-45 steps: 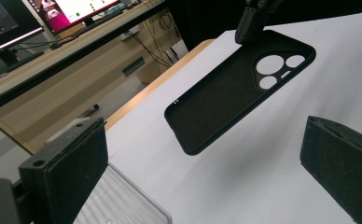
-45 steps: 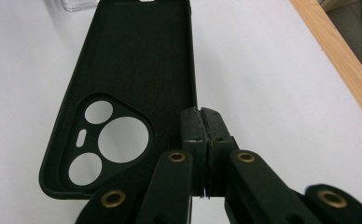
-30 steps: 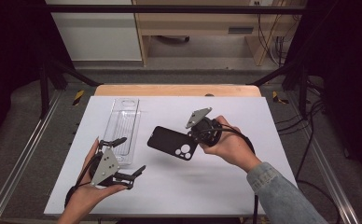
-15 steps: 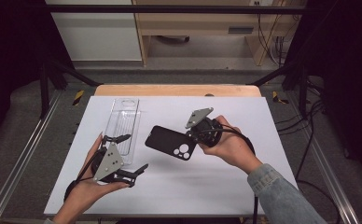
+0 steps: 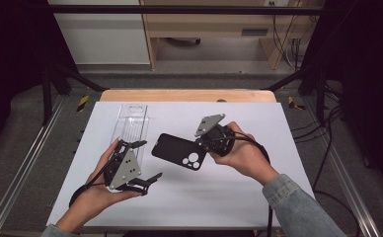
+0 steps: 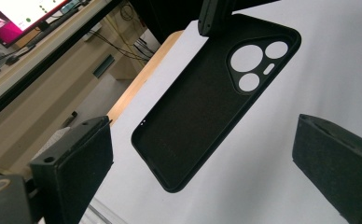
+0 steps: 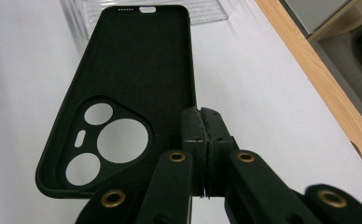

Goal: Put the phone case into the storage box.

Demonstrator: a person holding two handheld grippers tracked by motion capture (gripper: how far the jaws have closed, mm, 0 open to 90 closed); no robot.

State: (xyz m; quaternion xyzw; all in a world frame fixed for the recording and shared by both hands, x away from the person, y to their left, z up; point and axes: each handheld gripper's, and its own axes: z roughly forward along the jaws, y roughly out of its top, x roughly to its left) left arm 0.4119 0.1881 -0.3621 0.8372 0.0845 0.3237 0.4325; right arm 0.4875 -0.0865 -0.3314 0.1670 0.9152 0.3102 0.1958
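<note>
Phone case (image 5: 179, 151), black, soft and matte, points long-ways away from right gripper (image 7: 200, 122), pinched at its edge; left gripper (image 5: 142, 161) jaws wide apart.

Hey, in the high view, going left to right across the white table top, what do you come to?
Left gripper, jaws open → black phone case, held off the table → right gripper, jaws shut on the case's edge → the person's right hand. The clear plastic tray lies farther back, above the left gripper, so I leave it out.

Overhead and both close gripper views share phone case (image 5: 179, 151)
</note>
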